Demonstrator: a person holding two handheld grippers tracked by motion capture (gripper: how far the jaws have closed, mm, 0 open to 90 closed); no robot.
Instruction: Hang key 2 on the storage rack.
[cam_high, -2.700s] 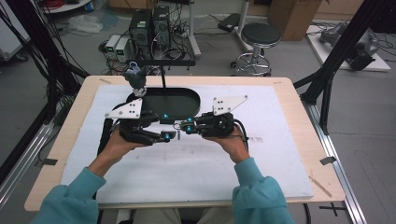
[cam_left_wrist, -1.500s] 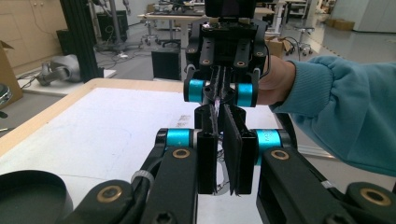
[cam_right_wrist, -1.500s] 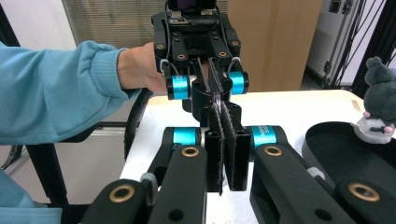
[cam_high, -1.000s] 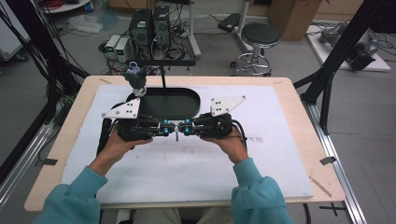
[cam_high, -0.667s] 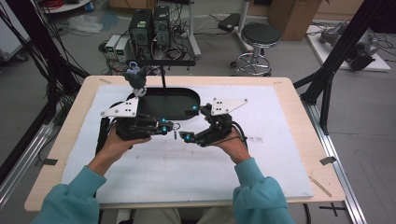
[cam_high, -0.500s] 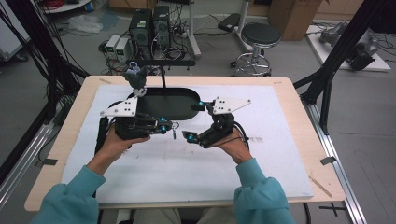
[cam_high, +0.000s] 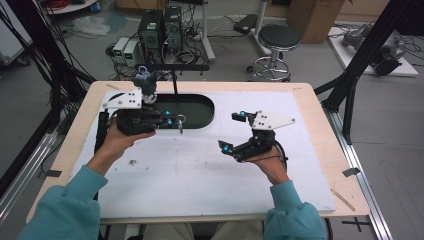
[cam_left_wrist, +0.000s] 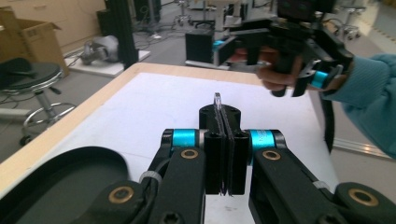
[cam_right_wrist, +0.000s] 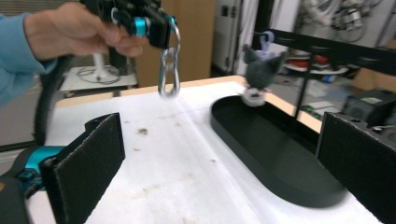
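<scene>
The left gripper (cam_left_wrist: 223, 140) has its two black jaws pressed together on a thin metal ring (cam_left_wrist: 217, 100), whose rim pokes up at twelve o'clock. Beneath lies the white desk (cam_left_wrist: 154, 112). A black oval tray (cam_left_wrist: 56, 172) sits at eight o'clock. At two o'clock a hand (cam_left_wrist: 275, 74) holds the right gripper (cam_left_wrist: 322, 60), a teal sleeve (cam_left_wrist: 371, 102) behind it.
</scene>
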